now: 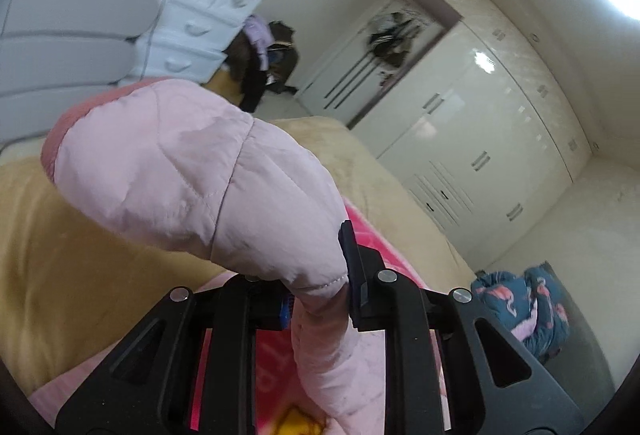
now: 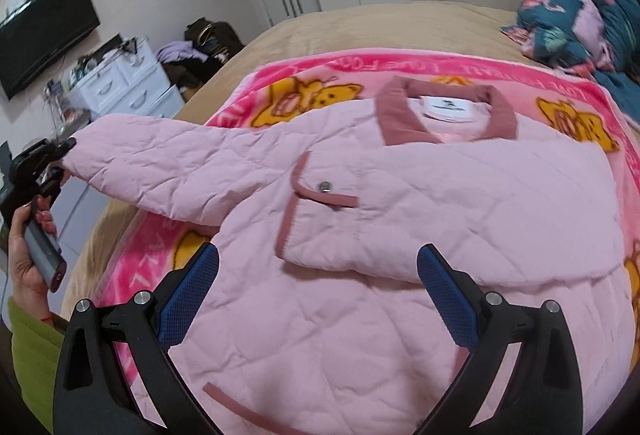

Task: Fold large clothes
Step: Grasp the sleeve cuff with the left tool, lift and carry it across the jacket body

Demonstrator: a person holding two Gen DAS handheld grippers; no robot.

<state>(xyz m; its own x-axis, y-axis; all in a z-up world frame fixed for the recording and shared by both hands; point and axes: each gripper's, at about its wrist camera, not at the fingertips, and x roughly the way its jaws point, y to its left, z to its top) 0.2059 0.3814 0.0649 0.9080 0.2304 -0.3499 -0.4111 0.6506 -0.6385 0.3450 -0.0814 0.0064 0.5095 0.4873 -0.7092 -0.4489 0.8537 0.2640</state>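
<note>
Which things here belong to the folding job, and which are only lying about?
Belong to the job:
- pink jacket
- its sleeve, clamped in the left claw
- right claw, open over the jacket

Lying about:
- teddy-bear blanket
- flamingo bedding
- white drawers
- wall television

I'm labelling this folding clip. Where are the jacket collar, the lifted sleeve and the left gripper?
jacket collar (image 2: 444, 111): right wrist view, dark pink band.
lifted sleeve (image 2: 160, 163): right wrist view, mid-sleeve quilting.
left gripper (image 1: 320, 287): left wrist view, between fingertips, shut on the sleeve.
</note>
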